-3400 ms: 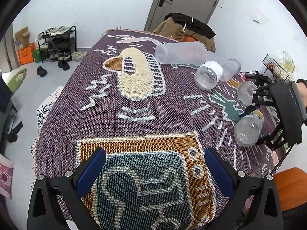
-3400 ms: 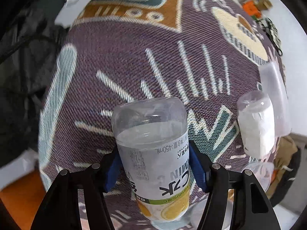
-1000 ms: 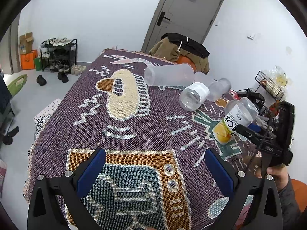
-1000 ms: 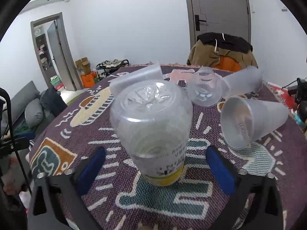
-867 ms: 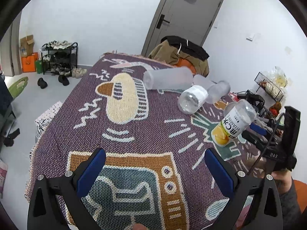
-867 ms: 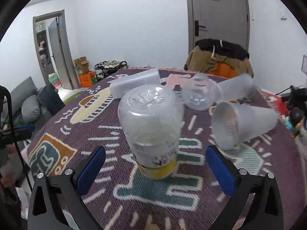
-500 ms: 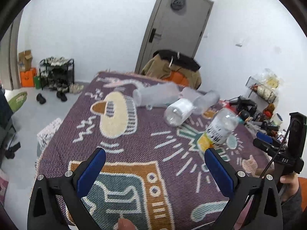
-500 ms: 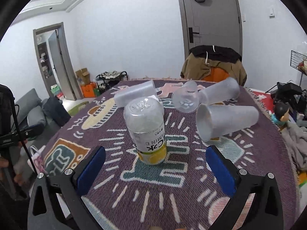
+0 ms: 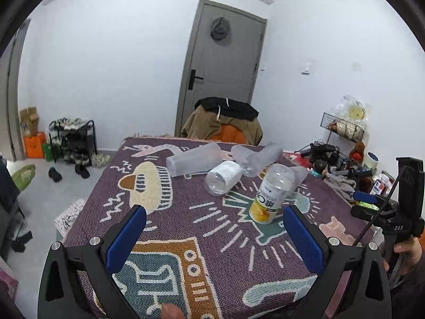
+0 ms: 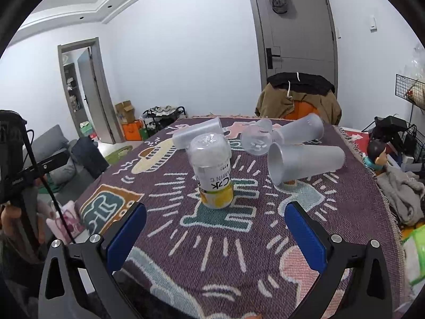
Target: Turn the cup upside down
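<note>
The cup (image 10: 212, 170) is a clear cut-off bottle with a yellow label. It stands upside down, base up, on the patterned cloth (image 10: 265, 239) over the table. My right gripper (image 10: 215, 222) is open just short of it, with nothing between its blue pads. In the left wrist view the same cup (image 9: 273, 194) stands ahead and to the right of my open, empty left gripper (image 9: 214, 228). At that view's right edge a hand holds the right gripper (image 9: 372, 204).
Several other clear and frosted cups lie on their sides behind the upturned one: a frosted cup (image 10: 305, 163), a tall tumbler (image 10: 196, 131) and a white-labelled bottle (image 9: 223, 176). A chair with jackets (image 10: 297, 93) stands at the far edge. Clutter lines the right side.
The right gripper let go of the cup, which now stands upside down on the cloth. Both grippers have drawn back and risen, so the cup looks smaller and farther off.
</note>
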`<state>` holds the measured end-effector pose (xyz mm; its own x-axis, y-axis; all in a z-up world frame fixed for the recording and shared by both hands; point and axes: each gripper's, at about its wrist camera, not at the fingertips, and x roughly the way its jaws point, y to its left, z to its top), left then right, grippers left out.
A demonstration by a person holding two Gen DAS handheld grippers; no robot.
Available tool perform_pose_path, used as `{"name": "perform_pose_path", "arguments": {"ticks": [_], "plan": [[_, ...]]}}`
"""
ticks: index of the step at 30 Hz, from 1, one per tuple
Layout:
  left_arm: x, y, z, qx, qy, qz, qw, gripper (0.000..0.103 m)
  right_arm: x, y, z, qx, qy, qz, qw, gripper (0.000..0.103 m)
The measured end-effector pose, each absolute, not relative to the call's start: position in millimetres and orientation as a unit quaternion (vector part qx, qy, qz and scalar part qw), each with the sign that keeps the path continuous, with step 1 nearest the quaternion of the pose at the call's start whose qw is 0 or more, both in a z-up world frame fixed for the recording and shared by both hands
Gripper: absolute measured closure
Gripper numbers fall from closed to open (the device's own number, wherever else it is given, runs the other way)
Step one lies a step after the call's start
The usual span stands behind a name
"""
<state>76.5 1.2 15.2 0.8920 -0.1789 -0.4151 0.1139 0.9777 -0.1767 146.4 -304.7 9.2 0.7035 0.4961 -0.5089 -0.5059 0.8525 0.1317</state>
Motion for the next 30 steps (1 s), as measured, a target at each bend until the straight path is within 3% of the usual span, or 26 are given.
{"name": "perform_pose_path", "arguments": {"ticks": [14,30], "plan": [[36,-25,8,-0.026,0.193,-0.061,0.979,0.000,101,-323,-1,-0.005,0.235,0.240,0.942,0.000],[29,-27,-18,-0.022,0.192,-0.014,0.981,0.000,90,-332,-20,0.004,0.245,0.212,0.946,0.000]]}}
